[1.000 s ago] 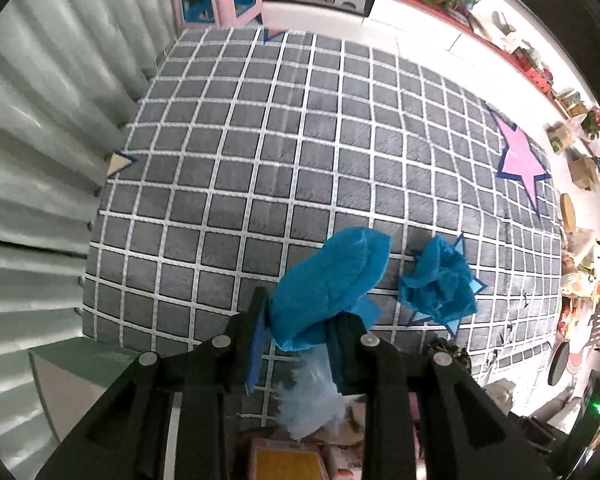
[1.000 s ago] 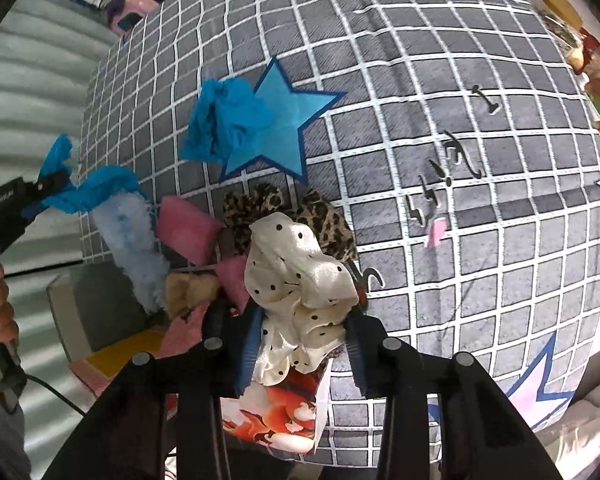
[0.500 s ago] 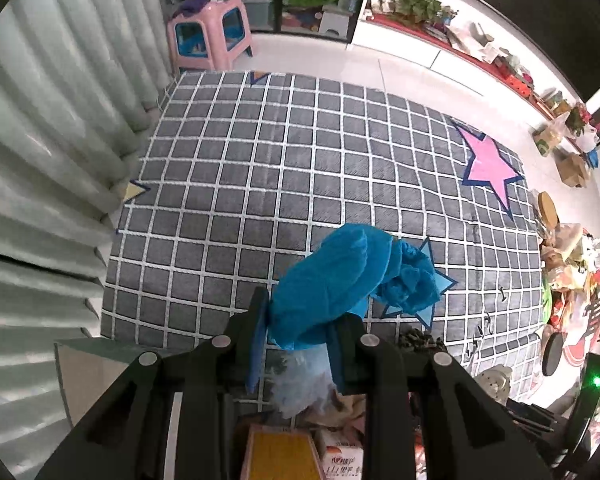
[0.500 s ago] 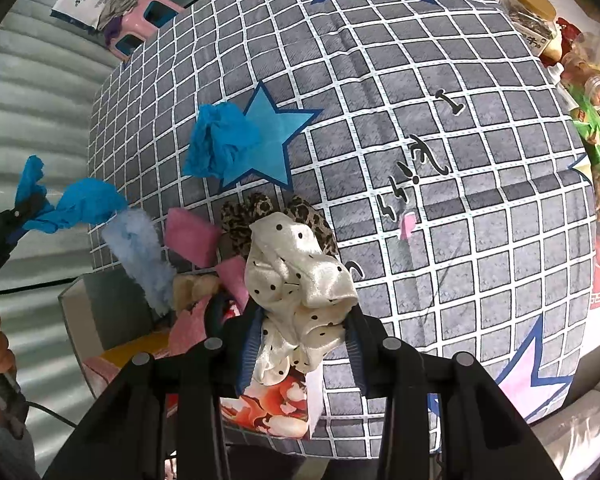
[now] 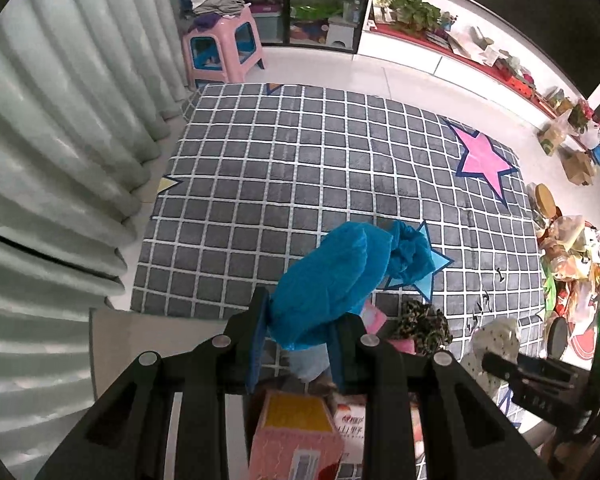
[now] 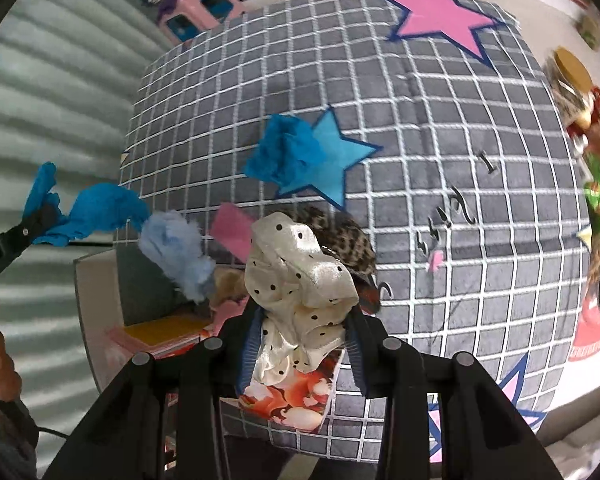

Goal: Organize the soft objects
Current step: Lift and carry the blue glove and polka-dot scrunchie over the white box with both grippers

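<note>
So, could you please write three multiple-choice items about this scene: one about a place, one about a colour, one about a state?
1. Where does the loose crumpled blue cloth lie?
A. on the pink stool
B. on the blue star of the checked rug
C. inside the box

2. What colour are the dots on the cream satin scrunchie?
A. black
B. red
C. green

3. In what state is the left gripper?
A. open and empty
B. shut on a leopard-print scrunchie
C. shut on a blue cloth

Answers:
1 B: the right wrist view shows it resting over the left part of the blue star on the rug.
2 A: small black dots are scattered on the cream fabric held by the right gripper.
3 C: in the left wrist view the blue cloth is pinched between its two fingers.
</note>
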### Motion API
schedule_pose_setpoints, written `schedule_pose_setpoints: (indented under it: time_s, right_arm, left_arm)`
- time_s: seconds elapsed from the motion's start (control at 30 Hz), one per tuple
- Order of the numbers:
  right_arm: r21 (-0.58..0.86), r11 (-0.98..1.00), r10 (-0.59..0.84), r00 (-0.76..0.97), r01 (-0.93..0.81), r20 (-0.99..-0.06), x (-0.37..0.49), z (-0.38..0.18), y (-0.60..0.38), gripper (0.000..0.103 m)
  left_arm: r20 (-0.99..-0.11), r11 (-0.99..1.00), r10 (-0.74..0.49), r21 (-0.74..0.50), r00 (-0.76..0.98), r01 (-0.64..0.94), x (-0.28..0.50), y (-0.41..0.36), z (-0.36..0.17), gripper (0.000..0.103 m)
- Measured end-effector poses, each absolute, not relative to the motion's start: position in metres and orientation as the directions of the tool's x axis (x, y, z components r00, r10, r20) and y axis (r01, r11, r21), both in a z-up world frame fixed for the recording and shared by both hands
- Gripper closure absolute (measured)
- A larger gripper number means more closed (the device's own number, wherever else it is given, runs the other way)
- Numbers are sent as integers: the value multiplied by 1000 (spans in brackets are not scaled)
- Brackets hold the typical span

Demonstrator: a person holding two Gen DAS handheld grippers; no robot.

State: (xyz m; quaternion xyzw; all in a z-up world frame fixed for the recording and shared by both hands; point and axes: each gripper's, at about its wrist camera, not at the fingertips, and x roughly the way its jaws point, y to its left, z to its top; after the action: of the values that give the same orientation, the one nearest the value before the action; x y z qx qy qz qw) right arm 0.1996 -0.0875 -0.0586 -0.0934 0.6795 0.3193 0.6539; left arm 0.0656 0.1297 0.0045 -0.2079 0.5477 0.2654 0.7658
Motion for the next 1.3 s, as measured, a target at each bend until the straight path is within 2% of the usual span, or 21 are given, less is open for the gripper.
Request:
schedule_pose_setpoints:
  time_s: [0.2, 0.57, 0.9, 1.3]
  right_arm:
    - [273, 705, 286, -90, -655, -954, 189, -34, -60, 63]
    - [262, 620, 316, -70, -740, -946, 175, 5, -32, 63]
    - [223, 582, 301, -48, -782, -952, 166, 15, -24, 63]
    - [249, 504, 325, -85, -827, -942, 155, 18, -24, 63]
  left_arm:
    - [-938, 770, 219, -4, 270, -638, 50, 129, 23, 73]
    - [-916, 789, 267, 31, 298, -613, 43, 122, 52, 73]
    - [-917, 782, 291, 64, 273, -620, 33, 116, 53, 73]
    - [-911, 741, 327, 83, 251, -666, 22, 97, 65, 73]
